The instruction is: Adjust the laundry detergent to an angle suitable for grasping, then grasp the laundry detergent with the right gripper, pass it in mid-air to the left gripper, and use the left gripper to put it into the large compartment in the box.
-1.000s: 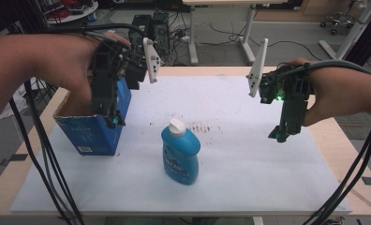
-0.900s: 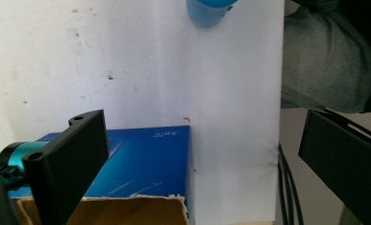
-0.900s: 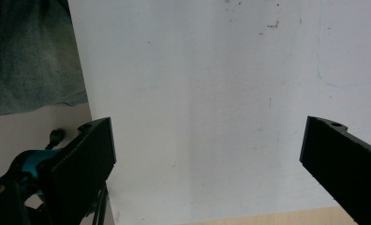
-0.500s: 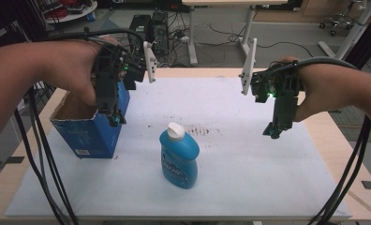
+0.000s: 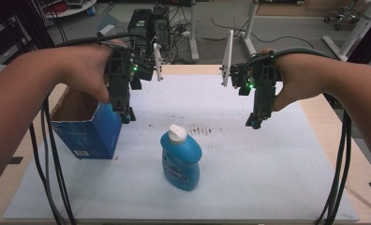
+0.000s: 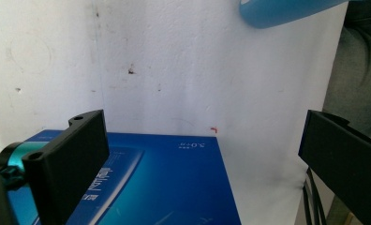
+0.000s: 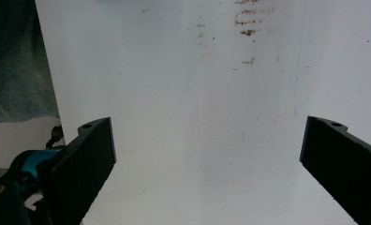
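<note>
Standing open-topped on the white sheet (image 5: pixel 268 178), the blue box (image 5: pixel 87 133) looked ready to receive the blue bottle (image 5: pixel 180 159), which stood upright just right of the box and apart from it, its white cap (image 5: pixel 177 133) on. The left gripper (image 5: pixel 126 114) hung over the box's right edge, pointing down, jaws spread wide and empty. The right gripper (image 5: pixel 254 123) hovered well right of the box, beyond the bottle, tilted downward, likewise gaping and holding nothing.
</note>
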`<act>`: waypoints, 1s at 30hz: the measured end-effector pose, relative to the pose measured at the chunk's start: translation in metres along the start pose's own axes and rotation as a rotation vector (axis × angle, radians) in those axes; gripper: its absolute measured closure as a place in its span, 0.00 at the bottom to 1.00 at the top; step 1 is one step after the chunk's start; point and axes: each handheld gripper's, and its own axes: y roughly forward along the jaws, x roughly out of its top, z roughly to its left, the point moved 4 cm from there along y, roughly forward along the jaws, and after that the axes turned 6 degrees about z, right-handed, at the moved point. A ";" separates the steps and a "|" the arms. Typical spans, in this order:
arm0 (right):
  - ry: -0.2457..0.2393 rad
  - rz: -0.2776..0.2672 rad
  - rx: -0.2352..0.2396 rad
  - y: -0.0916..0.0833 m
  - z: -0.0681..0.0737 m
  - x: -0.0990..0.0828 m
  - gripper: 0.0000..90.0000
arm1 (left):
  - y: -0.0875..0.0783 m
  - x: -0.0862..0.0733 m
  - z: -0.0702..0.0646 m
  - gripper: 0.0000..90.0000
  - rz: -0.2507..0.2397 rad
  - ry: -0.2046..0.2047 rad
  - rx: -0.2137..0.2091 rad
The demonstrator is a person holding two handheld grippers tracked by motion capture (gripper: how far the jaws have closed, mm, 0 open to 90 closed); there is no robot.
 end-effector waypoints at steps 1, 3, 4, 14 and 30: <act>-0.001 -0.001 0.001 0.000 -0.001 0.001 0.03 | 0.001 0.000 0.000 0.02 -0.002 -0.002 -0.003; -0.001 -0.002 0.003 0.000 -0.002 0.001 0.03 | 0.001 0.000 0.002 0.02 -0.003 0.000 -0.005; 0.000 -0.003 0.003 0.000 -0.003 0.001 0.03 | 0.001 0.000 0.002 0.02 -0.005 -0.002 -0.006; 0.017 -0.010 -0.005 -0.002 -0.005 -0.006 0.03 | 0.000 0.002 0.001 0.02 -0.008 0.010 -0.005; 0.019 -0.005 -0.034 -0.008 0.009 -0.006 0.03 | 0.000 0.000 -0.009 0.02 -0.004 0.009 0.010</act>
